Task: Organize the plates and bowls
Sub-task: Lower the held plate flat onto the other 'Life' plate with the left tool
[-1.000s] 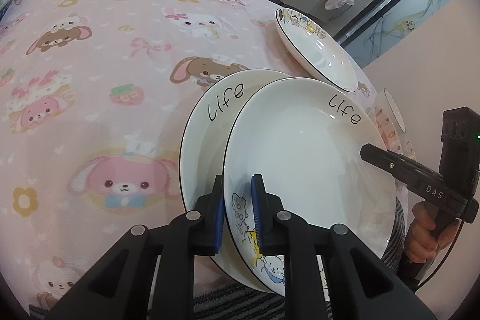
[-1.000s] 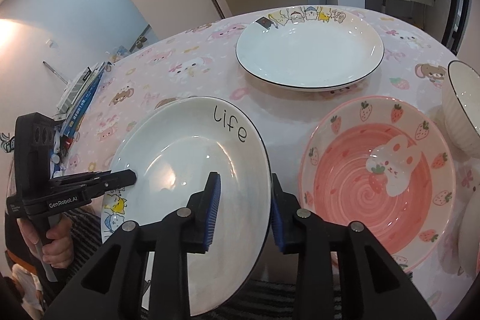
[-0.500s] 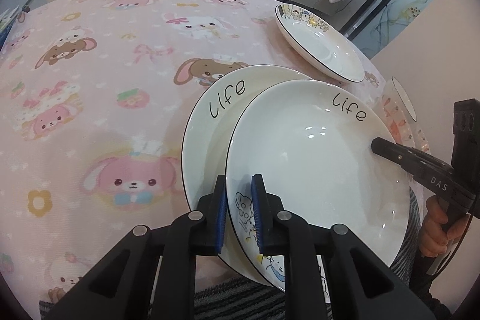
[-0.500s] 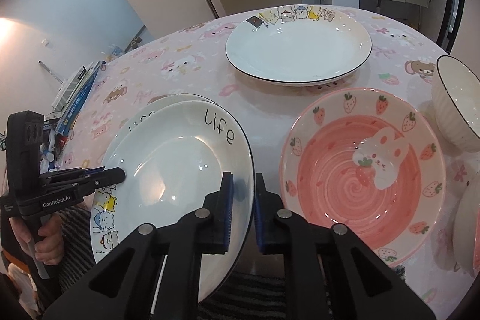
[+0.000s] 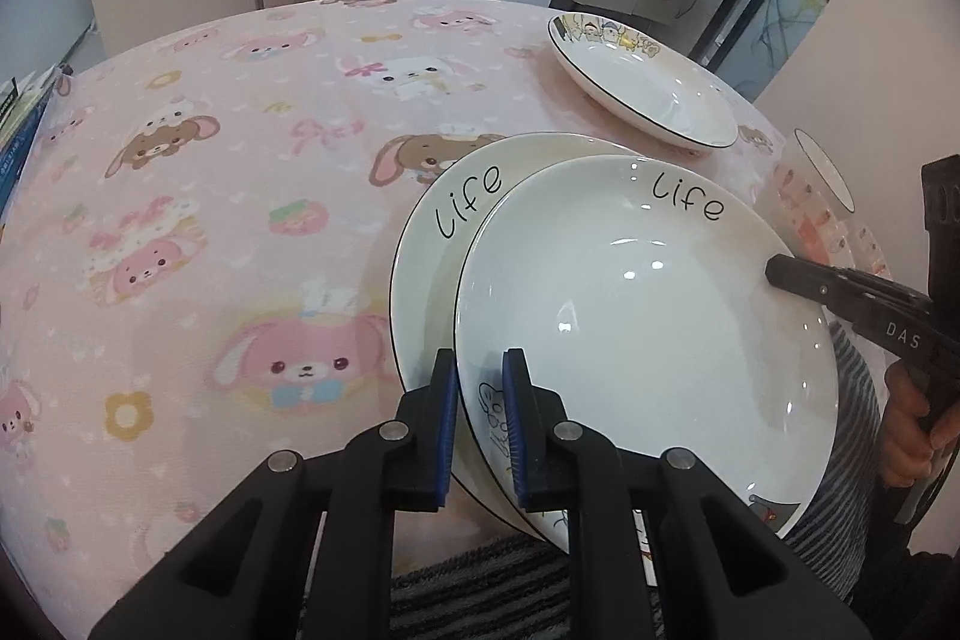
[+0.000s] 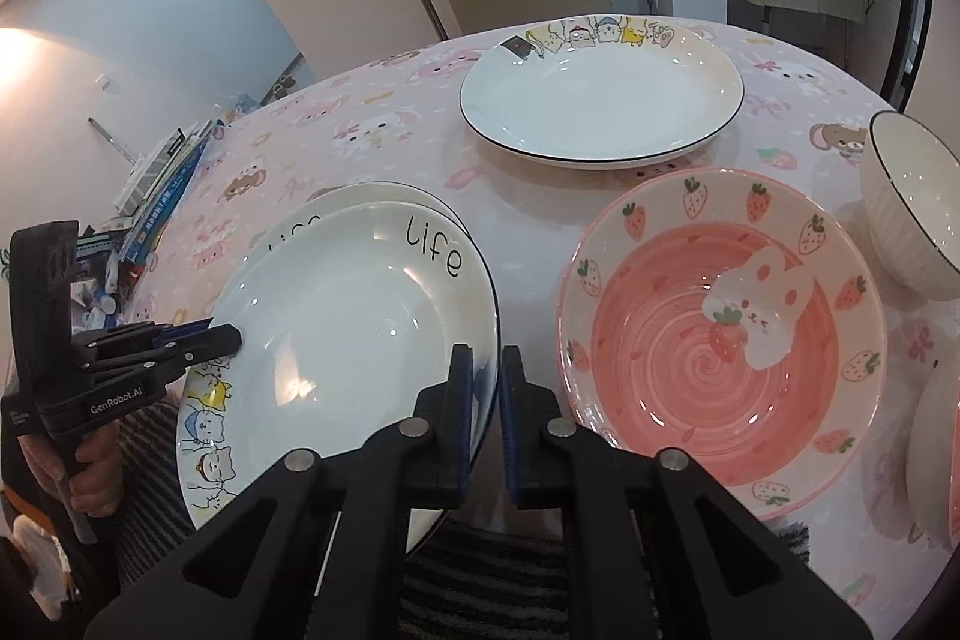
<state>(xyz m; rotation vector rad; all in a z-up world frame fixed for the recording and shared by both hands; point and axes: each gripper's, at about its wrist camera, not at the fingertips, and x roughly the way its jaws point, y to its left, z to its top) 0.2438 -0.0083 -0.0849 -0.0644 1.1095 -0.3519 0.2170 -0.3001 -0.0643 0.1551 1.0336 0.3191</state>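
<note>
The upper plate [image 5: 648, 328] is clamped at opposite rims by the left gripper [image 5: 480, 418] and the just-closed right gripper [image 6: 486, 400], fingers nearly shut, evidently for level stacking on the lower plate [image 5: 432, 244].

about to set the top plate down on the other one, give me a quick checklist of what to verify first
1. Left gripper shut on top plate rim: ok.
2. Right gripper has just been closing onto the opposite rim, now shut on it: ok.
3. Top plate centred over lower plate: not ok, it sits offset toward the table edge.
4. Gap between the two plates: cannot tell.
5. Pink bowl apart from the plates: ok.
6. Far plate out of the way: ok.
</note>
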